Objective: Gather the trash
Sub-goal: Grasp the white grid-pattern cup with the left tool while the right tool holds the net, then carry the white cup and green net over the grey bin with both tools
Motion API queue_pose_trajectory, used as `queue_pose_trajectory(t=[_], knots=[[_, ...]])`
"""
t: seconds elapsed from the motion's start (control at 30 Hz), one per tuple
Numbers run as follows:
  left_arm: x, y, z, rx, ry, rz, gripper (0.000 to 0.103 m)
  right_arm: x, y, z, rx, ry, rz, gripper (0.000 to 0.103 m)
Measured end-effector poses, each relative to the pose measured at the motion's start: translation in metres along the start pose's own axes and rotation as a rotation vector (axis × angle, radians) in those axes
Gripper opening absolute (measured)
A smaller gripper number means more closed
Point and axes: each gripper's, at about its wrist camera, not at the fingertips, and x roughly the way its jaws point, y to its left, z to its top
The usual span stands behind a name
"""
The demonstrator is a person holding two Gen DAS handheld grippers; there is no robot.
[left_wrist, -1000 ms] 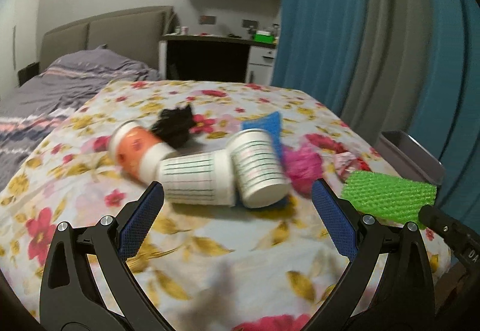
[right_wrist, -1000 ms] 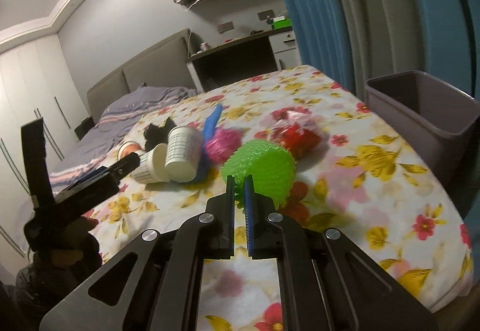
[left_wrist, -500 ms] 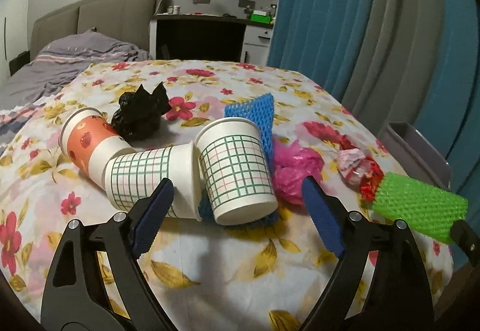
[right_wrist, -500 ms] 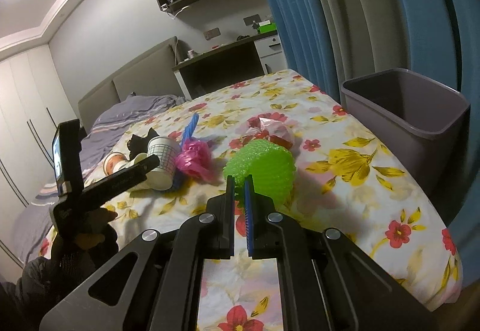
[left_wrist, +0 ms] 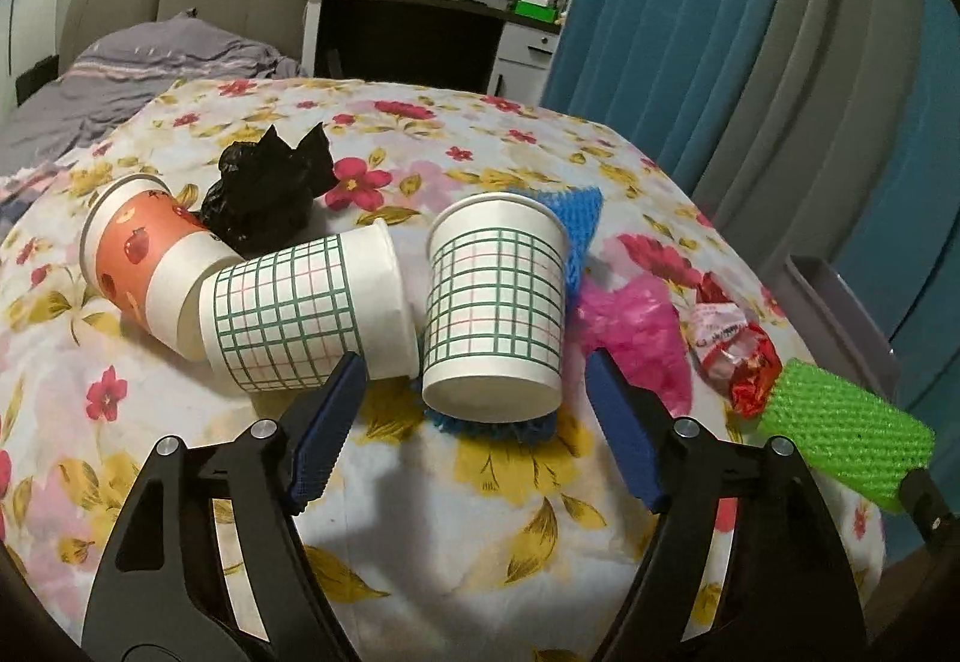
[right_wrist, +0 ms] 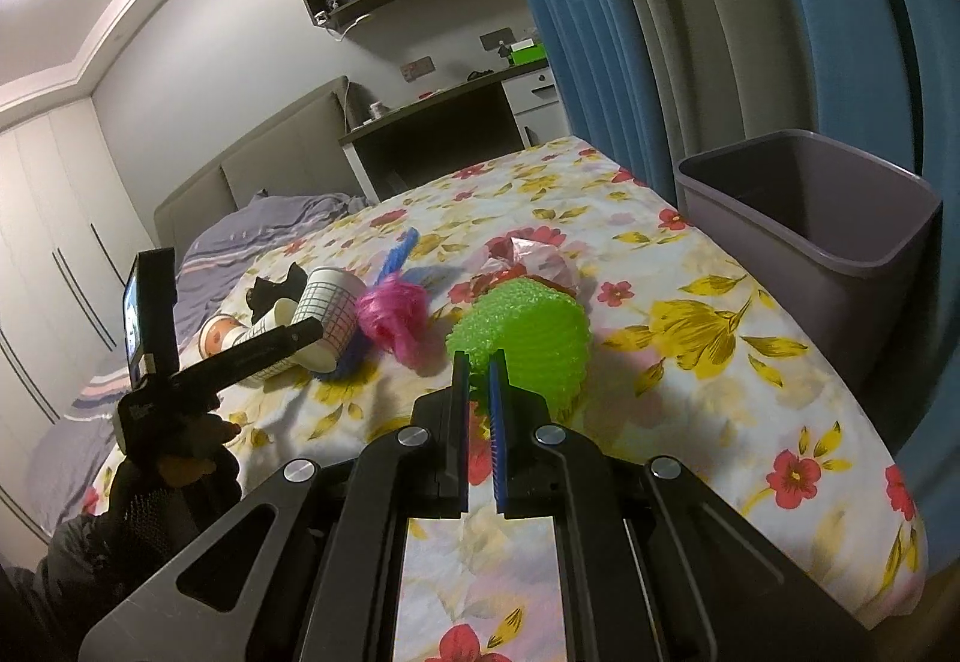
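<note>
Your left gripper [left_wrist: 474, 404] is low over the flowered bedspread [left_wrist: 450, 530], its blue pads on either side of the near end of a checked paper cup [left_wrist: 495, 302] that lies with its base toward you. The jaws have just been closing, yet they are wide and no pad touches the cup: there is clear cloth between each pad and the cup wall. That cup rests on a blue foam net [left_wrist: 576, 224], and a second checked cup [left_wrist: 300, 314] lies on its side just to its left, mouth toward it. Behind that one an orange cup [left_wrist: 138, 254] with apple prints lies tipped over, with a crumpled black bag [left_wrist: 264, 194] beside it. To the right of the nearer checked cup sits a pink plastic wad [left_wrist: 636, 326], then a red and white wrapper [left_wrist: 729, 344]. Your right gripper [right_wrist: 478, 380] has its jaws pressed nearly together on the edge of a green foam net [right_wrist: 522, 326], which bulges out past the fingertips above the bedspread; in the left view the same green net shows at the right edge. The grey bin [right_wrist: 840, 266] stands at the right side of the bed, by the blue curtain [right_wrist: 780, 32], well apart from the cups and near the green net.
</note>
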Motion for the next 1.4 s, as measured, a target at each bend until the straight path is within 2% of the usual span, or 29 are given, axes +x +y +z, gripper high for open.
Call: queue_pose_trajectory(t=[0.47,0.6,0.67,0.9,1.4], knots=[[0.031,-0.013,0.017,0.022,0.075,-0.021,0.074,0.0,-0.005,0.0,0.013,0.005,-0.007,0.007],[0.035,-0.011,0.018,0.019,0.089,-0.033,0.055,0.0,-0.008,0.0,0.022,0.007,-0.011,0.007],[0.037,-0.009,0.018,0.009,0.091,-0.039,0.055,0.0,-0.009,0.0,0.024,0.007,-0.011,0.007],[0.029,-0.005,0.018,-0.009,0.063,-0.069,0.054,0.0,-0.013,0.001,0.032,0.009,-0.012,0.007],[-0.019,-0.021,0.02,0.016,-0.035,-0.161,0.054,-0.006,-0.015,0.007,0.027,-0.02,-0.025,0.007]])
